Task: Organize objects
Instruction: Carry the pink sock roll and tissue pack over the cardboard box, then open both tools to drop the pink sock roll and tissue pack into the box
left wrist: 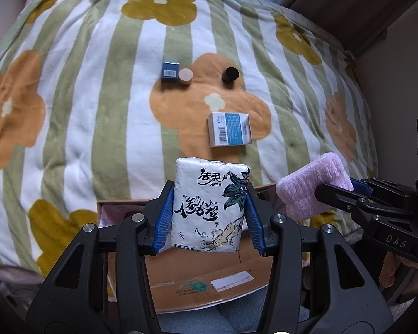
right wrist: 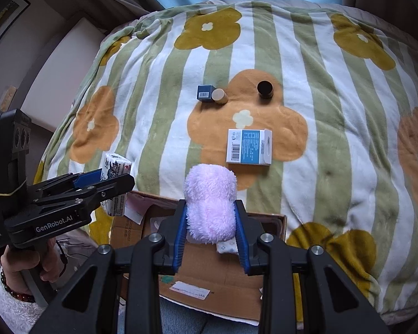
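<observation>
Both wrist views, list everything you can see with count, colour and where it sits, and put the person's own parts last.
Tissue pack: 1, white with dark print, held in the left claw above the box.
Fluffy cloth: 1, pale pink, held in the right claw above the box.
Cardboard box: 1, brown, open, at the near edge of the blanket.
Flat carton: 1, white and blue, lying on the orange flower.
Small box: 1, dark blue, far side, touching the tan cylinder.
Tan cylinder: 1, beige, right of the small box.
Dark cylinder: 1, black-brown, standing apart to the right.
Blanket: 1, green-and-white stripes with flowers, under everything.
Left claw: 1, black, blue pads.
Right claw: 1, black, blue pads.
</observation>
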The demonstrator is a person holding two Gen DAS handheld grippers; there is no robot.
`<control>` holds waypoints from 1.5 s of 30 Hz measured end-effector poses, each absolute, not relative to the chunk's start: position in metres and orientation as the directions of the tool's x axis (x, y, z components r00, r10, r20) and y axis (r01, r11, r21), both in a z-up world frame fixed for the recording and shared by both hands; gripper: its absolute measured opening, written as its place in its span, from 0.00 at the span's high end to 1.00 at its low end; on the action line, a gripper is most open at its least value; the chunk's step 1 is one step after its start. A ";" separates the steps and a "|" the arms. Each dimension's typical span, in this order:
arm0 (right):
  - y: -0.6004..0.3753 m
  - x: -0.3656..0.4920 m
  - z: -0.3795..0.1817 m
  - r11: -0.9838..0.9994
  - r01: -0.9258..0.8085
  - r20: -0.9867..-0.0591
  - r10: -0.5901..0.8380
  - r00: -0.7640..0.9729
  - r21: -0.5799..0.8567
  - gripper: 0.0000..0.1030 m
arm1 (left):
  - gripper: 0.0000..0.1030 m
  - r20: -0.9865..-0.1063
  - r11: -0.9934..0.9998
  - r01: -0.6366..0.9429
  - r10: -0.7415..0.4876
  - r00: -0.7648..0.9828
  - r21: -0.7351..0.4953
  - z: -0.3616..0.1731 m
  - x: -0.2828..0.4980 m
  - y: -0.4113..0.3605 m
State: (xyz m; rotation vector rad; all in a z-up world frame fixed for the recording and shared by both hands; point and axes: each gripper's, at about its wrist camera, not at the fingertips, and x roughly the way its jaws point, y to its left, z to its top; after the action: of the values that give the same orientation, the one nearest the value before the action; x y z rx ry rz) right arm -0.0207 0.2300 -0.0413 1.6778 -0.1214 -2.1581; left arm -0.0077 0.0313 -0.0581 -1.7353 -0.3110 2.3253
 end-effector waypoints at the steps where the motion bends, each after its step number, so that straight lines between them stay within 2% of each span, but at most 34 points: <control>1: 0.230 -0.016 -0.043 -0.914 0.271 -0.914 -0.358 -0.190 0.302 0.72 | 0.58 -0.913 -0.954 -0.050 0.297 -0.280 -0.295 -0.059 -0.001 0.032; 19: 0.225 0.054 -0.095 -0.921 0.313 -0.955 -0.276 -0.106 0.232 0.72 | 0.58 -0.942 -0.965 0.007 0.254 -0.218 -0.262 -0.127 0.078 0.026; 29: 0.230 0.066 -0.118 -0.935 0.287 -0.967 -0.241 -0.084 0.208 0.72 | 0.58 -0.943 -0.965 0.008 0.256 -0.212 -0.264 -0.139 0.083 0.022; 42: 0.228 0.065 -0.130 -0.939 0.267 -0.962 -0.252 -0.102 0.217 0.72 | 0.57 -0.946 -0.977 -0.041 0.211 -0.245 -0.208 -0.142 0.082 0.026; 43: 0.227 0.063 -0.131 -0.940 0.267 -0.962 -0.249 -0.113 0.212 0.72 | 0.56 -0.944 -0.977 -0.046 0.212 -0.252 -0.207 -0.141 0.081 0.027; 44: 0.226 0.062 -0.131 -0.942 0.268 -0.963 -0.242 -0.121 0.203 0.69 | 0.47 -0.943 -0.978 -0.055 0.210 -0.259 -0.203 -0.139 0.080 0.027; 45: 0.225 0.061 -0.132 -0.943 0.272 -0.965 -0.231 -0.124 0.191 0.60 | 0.36 -0.942 -0.980 -0.062 0.201 -0.269 -0.191 -0.138 0.079 0.029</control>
State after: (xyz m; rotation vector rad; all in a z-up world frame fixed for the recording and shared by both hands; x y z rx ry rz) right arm 0.0610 0.2250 -0.1322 1.8211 0.0456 -2.1314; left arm 0.0791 0.0288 -0.1378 -1.7886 -0.1729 2.3717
